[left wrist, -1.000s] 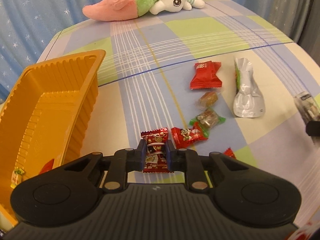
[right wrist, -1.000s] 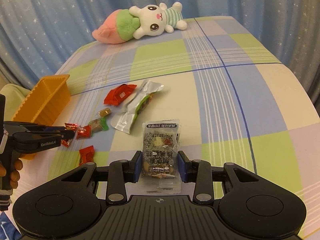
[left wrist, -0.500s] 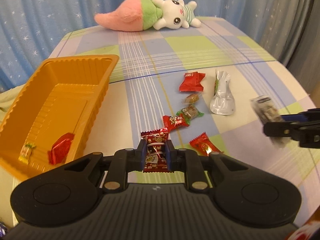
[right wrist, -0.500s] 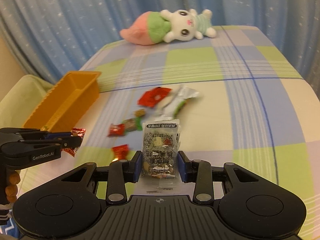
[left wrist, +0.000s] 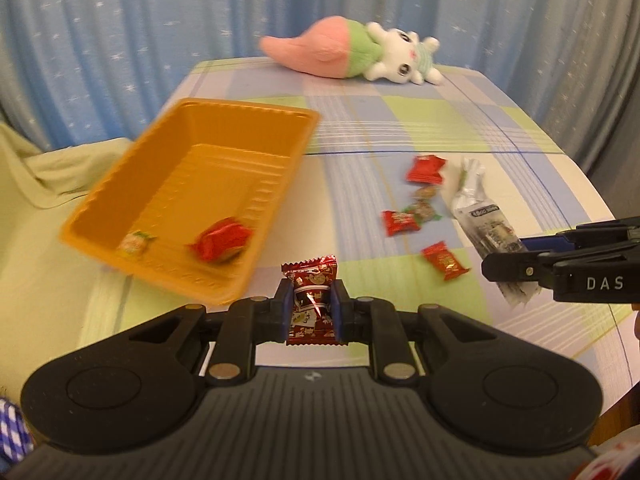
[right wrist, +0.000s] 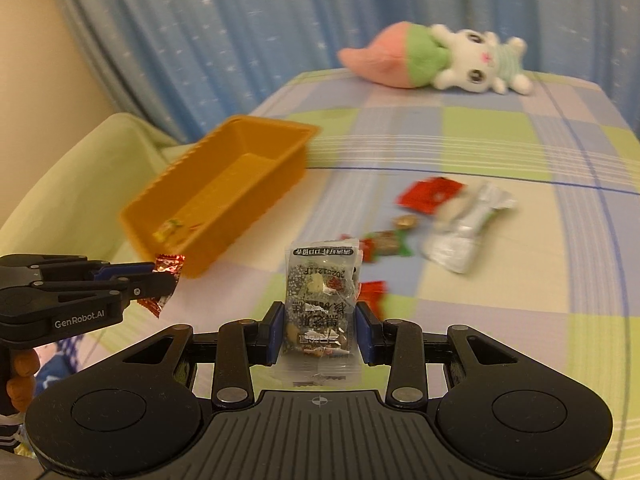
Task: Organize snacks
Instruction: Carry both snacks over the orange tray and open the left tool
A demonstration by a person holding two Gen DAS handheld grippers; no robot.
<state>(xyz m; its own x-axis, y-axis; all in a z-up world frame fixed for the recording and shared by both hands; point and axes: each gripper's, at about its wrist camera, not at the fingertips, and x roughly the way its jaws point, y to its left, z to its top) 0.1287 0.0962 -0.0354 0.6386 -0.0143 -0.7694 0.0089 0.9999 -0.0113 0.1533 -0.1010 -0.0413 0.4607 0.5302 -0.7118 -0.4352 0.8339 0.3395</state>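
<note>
The left gripper (left wrist: 311, 307) has its blue-padded fingers (left wrist: 283, 312) clamped on a dark red foil-wrapped candy (left wrist: 312, 300), held in the air just off the near corner of the orange ribbed plastic tray (left wrist: 280, 184). The right gripper (right wrist: 319, 330) has its fingers (right wrist: 271, 334) clamped on a clear plastic packet of mixed nuts with black print (right wrist: 320, 300), also lifted above the checked cloth (left wrist: 400, 120). Inside the tray lie a crumpled red wrapper (left wrist: 220, 245) and a small yellow-green candy (left wrist: 134, 243). On the cloth to the right are scattered small red candies (left wrist: 444, 266), a red square packet (left wrist: 426, 169) and a silver foil pouch (left wrist: 468, 190). A pink, green and white plush rabbit (left wrist: 352, 54) lies at the far edge, before a blue starred curtain (left wrist: 160, 20).
</note>
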